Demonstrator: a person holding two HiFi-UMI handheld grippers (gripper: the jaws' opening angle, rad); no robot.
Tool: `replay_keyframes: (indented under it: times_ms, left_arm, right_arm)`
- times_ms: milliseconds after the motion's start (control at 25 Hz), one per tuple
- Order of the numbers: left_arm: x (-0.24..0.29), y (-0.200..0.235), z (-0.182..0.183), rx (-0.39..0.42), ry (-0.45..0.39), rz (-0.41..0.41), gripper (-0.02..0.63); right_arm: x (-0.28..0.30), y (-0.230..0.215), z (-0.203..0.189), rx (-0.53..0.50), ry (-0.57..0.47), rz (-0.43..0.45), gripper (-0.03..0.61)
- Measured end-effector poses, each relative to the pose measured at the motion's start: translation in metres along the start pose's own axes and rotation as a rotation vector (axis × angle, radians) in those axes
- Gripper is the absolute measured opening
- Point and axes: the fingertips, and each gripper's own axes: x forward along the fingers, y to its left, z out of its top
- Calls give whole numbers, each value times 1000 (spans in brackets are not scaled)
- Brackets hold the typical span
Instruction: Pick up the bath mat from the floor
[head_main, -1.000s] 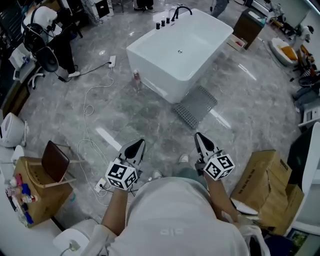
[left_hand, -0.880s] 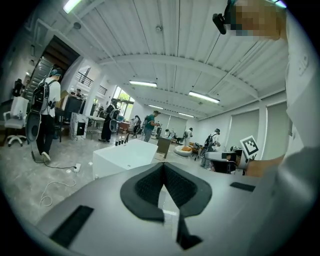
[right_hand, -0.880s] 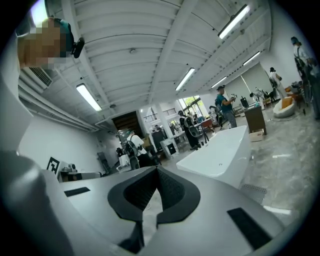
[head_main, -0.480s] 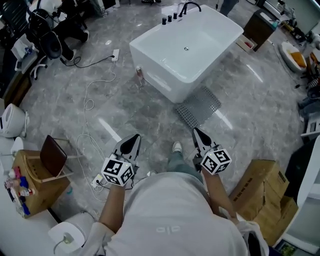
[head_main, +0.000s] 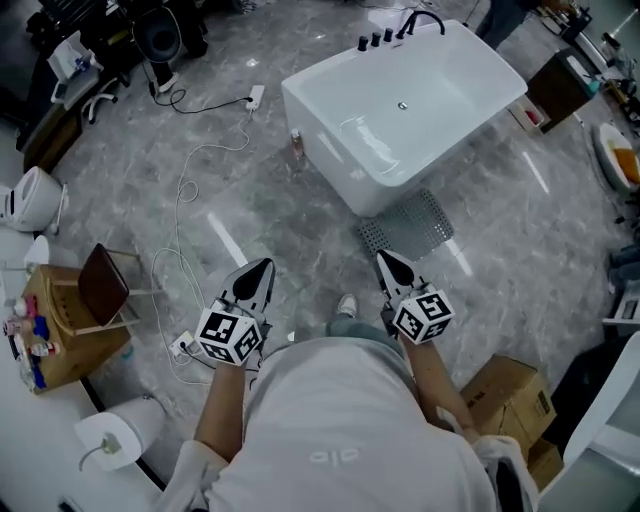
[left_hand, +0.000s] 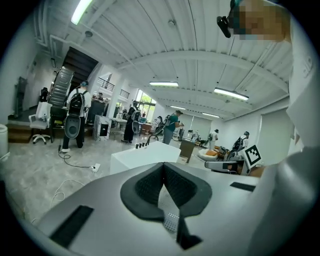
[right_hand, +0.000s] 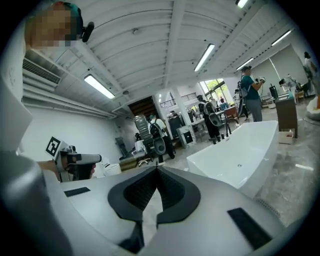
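Note:
The bath mat (head_main: 408, 228) is a grey perforated sheet that lies flat on the marble floor against the near side of the white bathtub (head_main: 410, 100). My left gripper (head_main: 262, 266) is held out at waist height, shut and empty, well to the left of the mat. My right gripper (head_main: 382, 258) is shut and empty too, its tips just short of the mat's near corner in the head view. In the left gripper view the jaws (left_hand: 163, 166) meet in front of the tub (left_hand: 145, 154). The right gripper view shows closed jaws (right_hand: 156, 171), the tub (right_hand: 240, 155) and a strip of the mat (right_hand: 268, 204).
A white cable (head_main: 185, 225) loops over the floor at left, down to a socket strip (head_main: 182, 347). A small bottle (head_main: 296, 142) stands by the tub's corner. A wooden stool (head_main: 100, 290) stands at left, cardboard boxes (head_main: 510, 400) at right. People stand far off (left_hand: 172, 127).
The person has walked toward the tub and mat, and both grippers have come along. The floor clutter has slid leftward in the head view. Both grippers stay shut.

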Motion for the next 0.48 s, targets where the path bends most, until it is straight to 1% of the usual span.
replay_keyframes:
  times_ms: [120,360,480]
  left_arm:
    - [20,-2,0,-17,7,38,15]
    - [53,-13,-10,-63,15,106,16]
    - [61,-20,-14,-72,28,120,15]
  right_arm:
    - [12,-24,8,-16,21,35,26]
    - [31,-65,10,-26,74,97,26]
    - [38,-77,8,-18,98,118,26]
